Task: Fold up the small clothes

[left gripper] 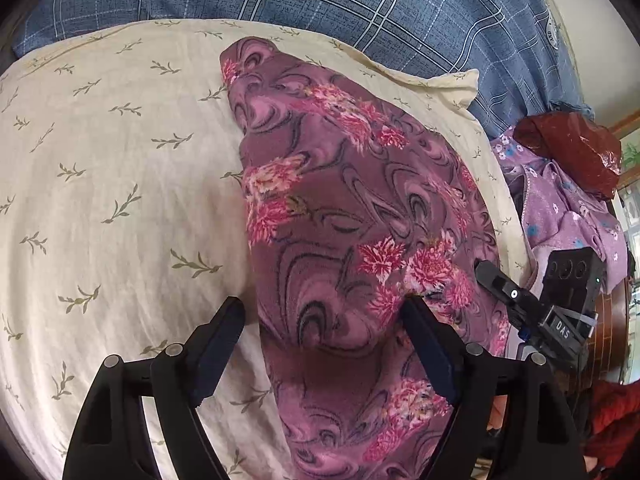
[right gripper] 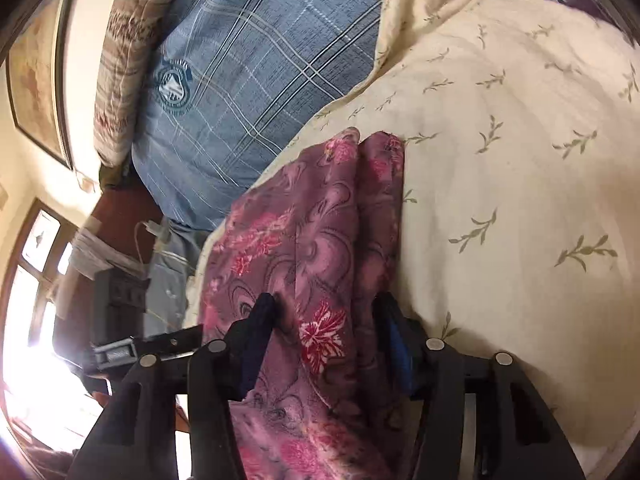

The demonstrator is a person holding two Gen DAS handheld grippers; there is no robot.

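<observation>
Left tongs (left gripper: 324, 312) gape wide over the near end of the purple floral garment (left gripper: 360, 208), gripping nothing. It lies folded lengthwise on the cream pillow (left gripper: 120, 160). The right tongs (right gripper: 324, 308) straddle its bunched layers, whether pinching I can't tell. Looks light, floppy and thin, so I'd grab doubled edges or corners.

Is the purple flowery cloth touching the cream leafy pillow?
Touching. In the left wrist view the purple flowery cloth lies flat on the cream leafy pillow, with no gap along its edge.

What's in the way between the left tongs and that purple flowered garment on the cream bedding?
Nothing visible. The left tongs stand open right over the purple floral garment, which lies on the cream leaf-print bedding. The right tongs are at the garment's far edge, not between.
</observation>
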